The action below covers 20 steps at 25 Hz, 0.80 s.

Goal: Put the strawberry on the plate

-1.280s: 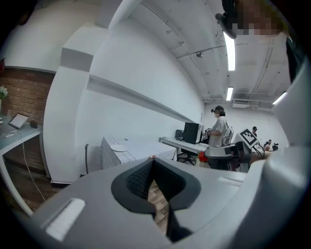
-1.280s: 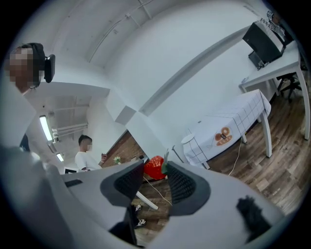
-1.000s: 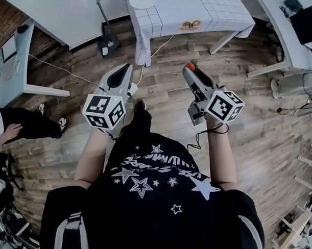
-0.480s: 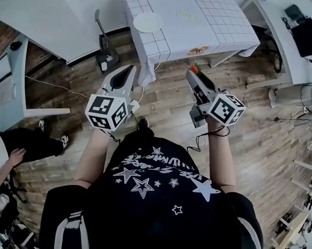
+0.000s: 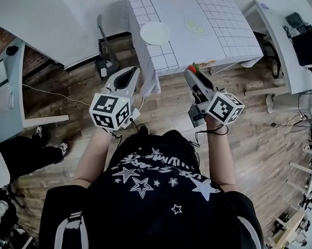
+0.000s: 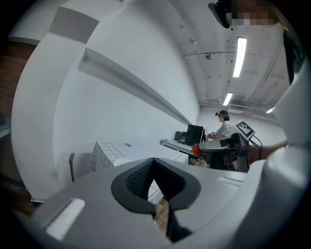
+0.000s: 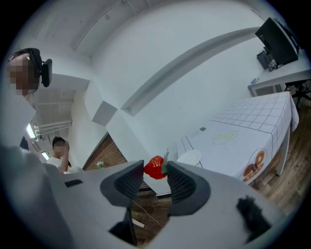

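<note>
- The strawberry (image 5: 192, 68) is mostly hidden in the head view. Only a red tip and a bit of green leaf show past the end of the right tongs (image 5: 193, 72).
- The right gripper view shows it better: the strawberry (image 7: 155, 167) sits pinched between the two dark pads of the right tongs (image 7: 155, 171), up at their tips, with its leaf toward the right pad.
- The left tongs (image 5: 129, 72) are closed. In the left gripper view their pads (image 6: 141, 177) meet at the tip with nothing between them, and only a sliver of floor shows through the gap lower down.
- The far side of the counter (image 5: 226, 22) is cut off by the top of the head view.
- There is one strawberry, one plate (image 5: 155, 32) and two pale discs (image 5: 195, 27) lying on the checked cloth.
- The plate lies near the counter's near-left corner, close to both edges. In the right gripper view the plate (image 7: 189, 157) shows just right of the strawberry and beyond it.
- The strawberry is held off the counter, over the wooden floor (image 5: 167, 104), just short of the hanging front edge of the cloth.
- Bare cloth lies between the plate and the discs.
</note>
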### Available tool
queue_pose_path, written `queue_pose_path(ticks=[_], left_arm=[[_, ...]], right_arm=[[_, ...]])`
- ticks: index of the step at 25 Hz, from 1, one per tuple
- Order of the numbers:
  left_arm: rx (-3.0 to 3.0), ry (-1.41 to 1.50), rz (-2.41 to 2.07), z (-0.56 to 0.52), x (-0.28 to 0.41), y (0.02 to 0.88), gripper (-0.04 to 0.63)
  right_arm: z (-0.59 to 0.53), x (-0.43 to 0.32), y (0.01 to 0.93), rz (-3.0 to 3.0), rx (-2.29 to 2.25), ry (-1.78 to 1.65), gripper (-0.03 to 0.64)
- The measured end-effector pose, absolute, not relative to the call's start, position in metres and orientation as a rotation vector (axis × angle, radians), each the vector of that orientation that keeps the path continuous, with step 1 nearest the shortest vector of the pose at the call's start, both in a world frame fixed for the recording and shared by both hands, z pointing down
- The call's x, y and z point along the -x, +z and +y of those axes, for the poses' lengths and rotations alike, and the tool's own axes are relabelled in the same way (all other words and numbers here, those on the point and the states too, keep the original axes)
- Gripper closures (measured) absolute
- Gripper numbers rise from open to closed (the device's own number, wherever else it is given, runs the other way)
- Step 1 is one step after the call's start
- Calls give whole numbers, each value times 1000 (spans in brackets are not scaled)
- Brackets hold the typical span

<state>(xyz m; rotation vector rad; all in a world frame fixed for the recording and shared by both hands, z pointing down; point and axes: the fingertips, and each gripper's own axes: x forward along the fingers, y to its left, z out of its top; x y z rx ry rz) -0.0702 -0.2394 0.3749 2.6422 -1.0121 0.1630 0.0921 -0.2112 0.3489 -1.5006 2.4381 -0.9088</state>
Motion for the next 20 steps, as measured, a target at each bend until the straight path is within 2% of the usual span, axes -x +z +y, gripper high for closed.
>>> queue_pose_path(ticks=[20], left_arm=[[-2494, 126, -1253, -283, 68, 387, 588]], right_arm=[[-309, -121, 369, 2571, 1322, -917, 453]])
